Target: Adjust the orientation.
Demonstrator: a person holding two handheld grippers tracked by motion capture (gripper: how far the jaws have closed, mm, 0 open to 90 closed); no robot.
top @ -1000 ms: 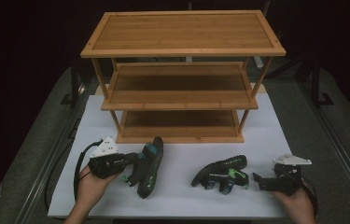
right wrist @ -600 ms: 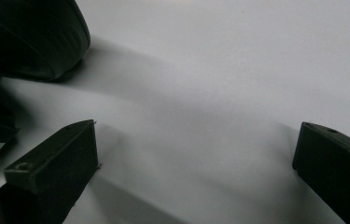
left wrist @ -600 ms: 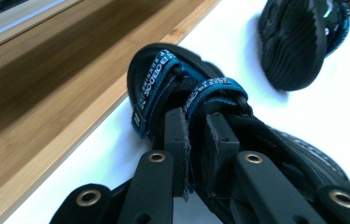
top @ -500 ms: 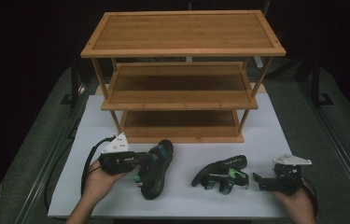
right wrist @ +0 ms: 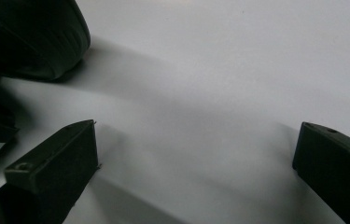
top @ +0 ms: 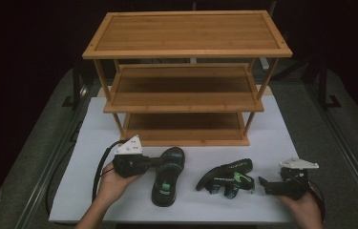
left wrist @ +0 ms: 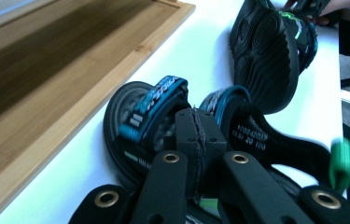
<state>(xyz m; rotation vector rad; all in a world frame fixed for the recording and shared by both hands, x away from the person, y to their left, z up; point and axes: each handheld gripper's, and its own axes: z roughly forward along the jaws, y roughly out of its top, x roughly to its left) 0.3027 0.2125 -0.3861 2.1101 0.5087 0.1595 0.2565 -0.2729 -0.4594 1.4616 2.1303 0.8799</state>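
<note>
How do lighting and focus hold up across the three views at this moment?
High view: room dark, wooden rack and white mat evenly lit. Left gripper view: sandal fairly sharp, its edges soft, green tag smeared. Right gripper view: soft shadows on the mat, near fingertips blurred.

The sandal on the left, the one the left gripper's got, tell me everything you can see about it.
The left sandal is a black open sports sandal with blue-patterned straps and small green marks on its footbed. It lies sole down on the white table sheet, in front of the bamboo rack's bottom shelf, toe pointing toward the rack. The left gripper is shut on it from the side, its jaws pinched together at a strap. It looks like rubber and woven webbing. It stands apart from the other sandal, which is tipped on its side.
</note>
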